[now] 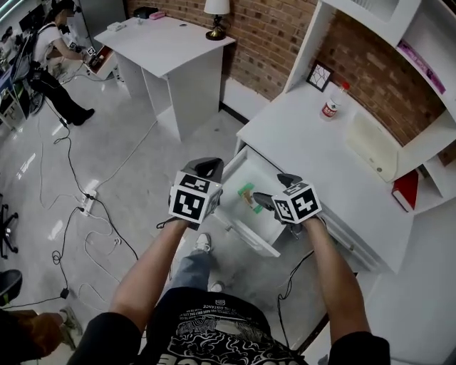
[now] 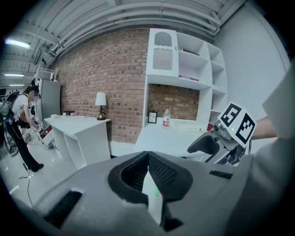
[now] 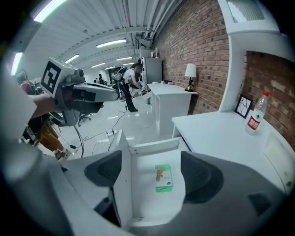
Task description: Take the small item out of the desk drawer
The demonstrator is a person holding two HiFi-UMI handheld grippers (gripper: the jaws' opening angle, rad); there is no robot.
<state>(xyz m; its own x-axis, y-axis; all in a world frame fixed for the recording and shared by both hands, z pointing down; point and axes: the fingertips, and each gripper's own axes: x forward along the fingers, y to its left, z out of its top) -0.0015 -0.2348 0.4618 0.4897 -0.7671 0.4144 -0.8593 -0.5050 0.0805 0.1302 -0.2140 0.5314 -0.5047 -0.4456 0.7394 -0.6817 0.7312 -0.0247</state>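
the drawer point(image 1: 251, 237) of the white counter point(image 1: 313, 153) stands pulled out toward 7 o'clock in the head view. the small item point(image 3: 163, 179), a flat green-and-white pack with a tan shape on its top face, lies flat on the white drawer floor, about midway along it. it sits closer to the drawer's wall at 3 o'clock in the right gripper view, clear of all the walls.

the right tongs point(image 3: 151, 171) hang over the open drawer with their jaws spread wide and released. in their own view one dark pad point(image 3: 105, 171) shows at 9 o'clock of the pack and the other at 3 o'clock. neither touches the pack, and nothing is gripped. in the head view these tongs sit just at 3 o'clock of the pack.

the left tongs point(image 2: 148, 154) are clenched, their ribbed black tips meeting with nothing between them. in the head view they hover at 9 o'clock of the drawer, beside its outer corner.

on the counter, at 1 o'clock from the drawer, stands a bottle point(image 1: 330, 107) with a red label. a small framed picture point(image 1: 318, 75) leans against the brick wall just at 10 o'clock of it. a red book point(image 1: 406, 191) lies on a low shelf at 3 o'clock. a second white table point(image 1: 167, 43) carries a lamp point(image 1: 216, 18) at 12 o'clock, and a person point(image 1: 50, 57) stands beyond it at 10 o'clock.
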